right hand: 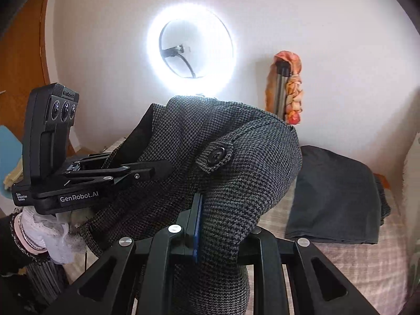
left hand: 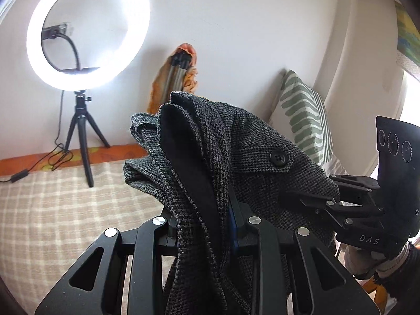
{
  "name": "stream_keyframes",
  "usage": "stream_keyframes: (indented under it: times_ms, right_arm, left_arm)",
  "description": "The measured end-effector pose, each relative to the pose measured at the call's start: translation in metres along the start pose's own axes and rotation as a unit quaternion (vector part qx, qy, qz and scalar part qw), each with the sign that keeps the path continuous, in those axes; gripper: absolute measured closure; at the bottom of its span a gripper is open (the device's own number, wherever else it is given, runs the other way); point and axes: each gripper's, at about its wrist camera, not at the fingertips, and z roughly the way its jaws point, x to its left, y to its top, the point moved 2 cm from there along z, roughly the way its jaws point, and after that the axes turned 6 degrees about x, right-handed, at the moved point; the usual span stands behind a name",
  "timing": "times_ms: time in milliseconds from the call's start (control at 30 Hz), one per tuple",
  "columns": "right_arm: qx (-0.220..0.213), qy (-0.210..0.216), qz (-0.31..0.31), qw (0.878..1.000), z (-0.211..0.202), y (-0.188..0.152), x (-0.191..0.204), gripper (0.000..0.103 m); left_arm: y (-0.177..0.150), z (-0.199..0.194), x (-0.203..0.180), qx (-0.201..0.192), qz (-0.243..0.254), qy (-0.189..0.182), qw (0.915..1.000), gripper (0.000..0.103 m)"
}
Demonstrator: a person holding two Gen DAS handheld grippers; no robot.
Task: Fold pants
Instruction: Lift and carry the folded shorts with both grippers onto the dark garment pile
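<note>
Dark grey houndstooth pants (left hand: 252, 162) with a black button hang bunched in the air above the bed. My left gripper (left hand: 220, 225) is shut on the waistband fabric, which drapes over its fingers. My right gripper (right hand: 210, 210) is shut on another part of the same pants (right hand: 236, 162). The right gripper also shows at the right of the left wrist view (left hand: 309, 197), clamped on the cloth. The left gripper shows at the left of the right wrist view (right hand: 157, 169), clamped on the cloth too.
A lit ring light (left hand: 86, 30) on a small tripod stands on the checked bedspread (left hand: 52, 210) by the wall. A folded dark garment (right hand: 338, 197) lies on the bed. A striped pillow (left hand: 302, 115) leans at the right. A cloth-wrapped tripod (right hand: 287, 86) stands against the wall.
</note>
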Motion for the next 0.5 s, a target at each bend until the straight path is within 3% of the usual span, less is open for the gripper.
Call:
stream_keyframes:
  times_ms: [500]
  right_arm:
    - [-0.01, -0.039, 0.023, 0.999, -0.008, 0.001, -0.114, 0.087]
  left_arm:
    - [0.047, 0.089, -0.059, 0.005, 0.027, -0.022, 0.9994, 0.079]
